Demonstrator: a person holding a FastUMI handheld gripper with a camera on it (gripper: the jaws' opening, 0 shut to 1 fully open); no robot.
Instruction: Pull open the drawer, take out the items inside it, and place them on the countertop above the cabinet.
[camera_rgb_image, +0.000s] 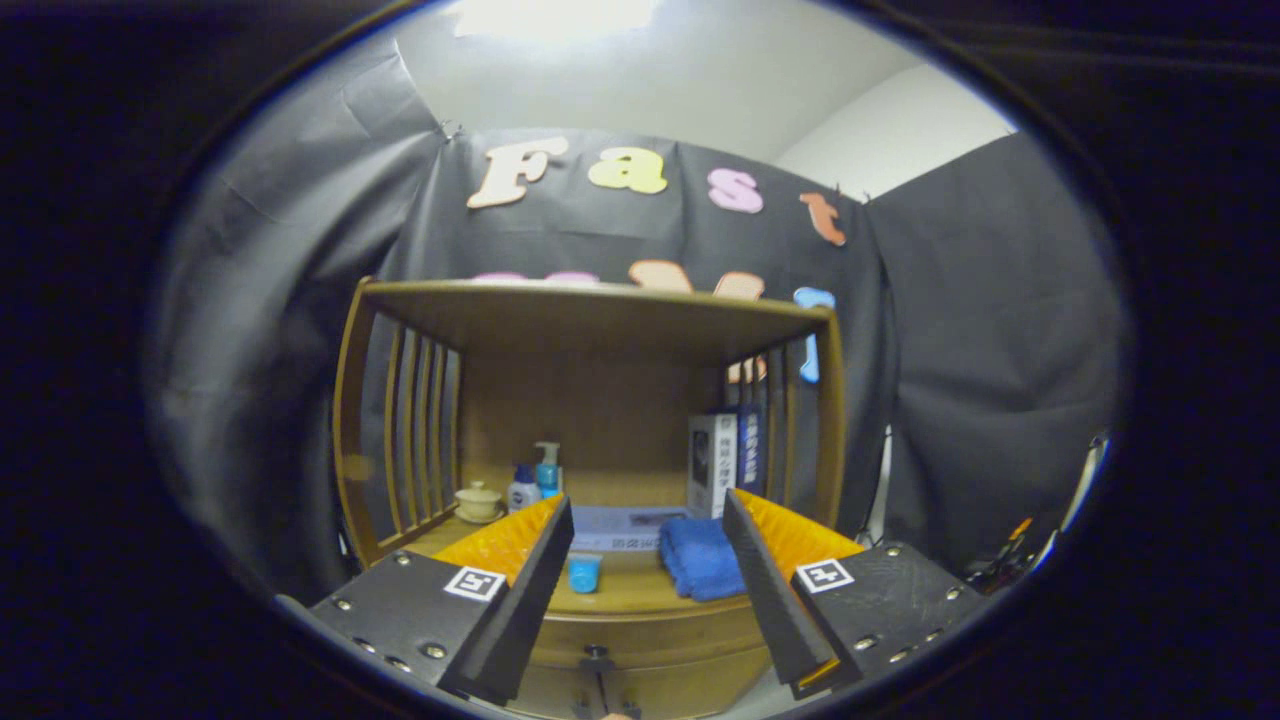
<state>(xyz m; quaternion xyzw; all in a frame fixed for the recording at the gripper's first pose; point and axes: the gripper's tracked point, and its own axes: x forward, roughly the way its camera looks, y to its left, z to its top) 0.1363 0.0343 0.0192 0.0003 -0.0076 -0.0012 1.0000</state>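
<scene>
The gripper (648, 520) hangs in the air in front of a wooden cabinet (590, 400), its two fingers spread wide apart with nothing between them and touching nothing.

The cabinet has a flat top board, slatted side walls and an open shelf that serves as the countertop (620, 592). Below the countertop's near edge is the drawer front (650, 645), closed, with a small dark knob (596, 658) at its middle, below the gap between the fingers. What lies inside the drawer cannot be seen.

On the countertop:
- A small blue cup (584, 573) near the front edge, just ahead of the left finger.
- A folded blue towel (700, 560) to the right of the cup, beside the right finger.
- A flat printed sheet or book (625, 525) lying behind the cup and towel.
- A small pale lidded cup (478, 502) on a saucer at the far left.
- Two small bottles at the far back: a white one with a blue cap (522, 490) and a blue pump bottle (547, 468), side by side.
- Upright books or boxes (722, 460) at the far right, against the slats.
</scene>
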